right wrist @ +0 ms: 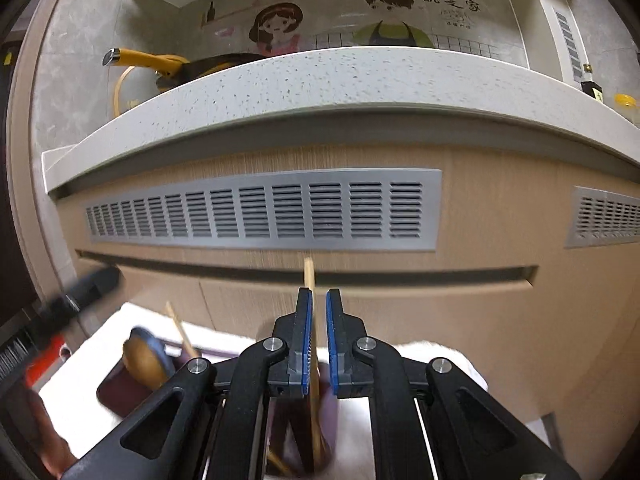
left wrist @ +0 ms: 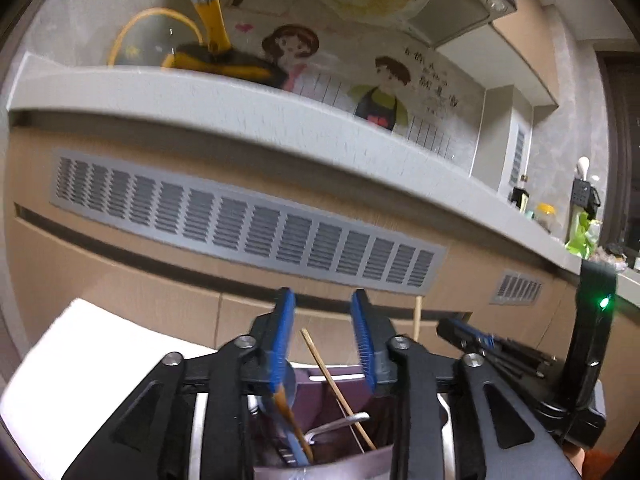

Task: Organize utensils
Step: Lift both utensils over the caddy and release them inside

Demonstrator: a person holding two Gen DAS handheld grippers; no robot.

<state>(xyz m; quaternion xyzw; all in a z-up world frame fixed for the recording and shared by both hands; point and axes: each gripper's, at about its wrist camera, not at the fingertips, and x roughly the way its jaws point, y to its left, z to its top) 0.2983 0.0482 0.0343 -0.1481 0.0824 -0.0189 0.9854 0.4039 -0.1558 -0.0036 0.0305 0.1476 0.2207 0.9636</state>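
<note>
Grey countertop w/ vented cabinet

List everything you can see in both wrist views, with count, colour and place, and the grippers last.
Dark purple utensil holder: one, on white surface.
Wooden chopsticks: two, tan; one leaning in holder, one between the right jaws.
Wooden spoon: one, brown, in holder.
Metal utensil: one, silver, in holder.
Yellow-handled pan: one, on grey countertop.
Left gripper: jaws open.
Right gripper: jaws nearly shut on chopstick.
</note>
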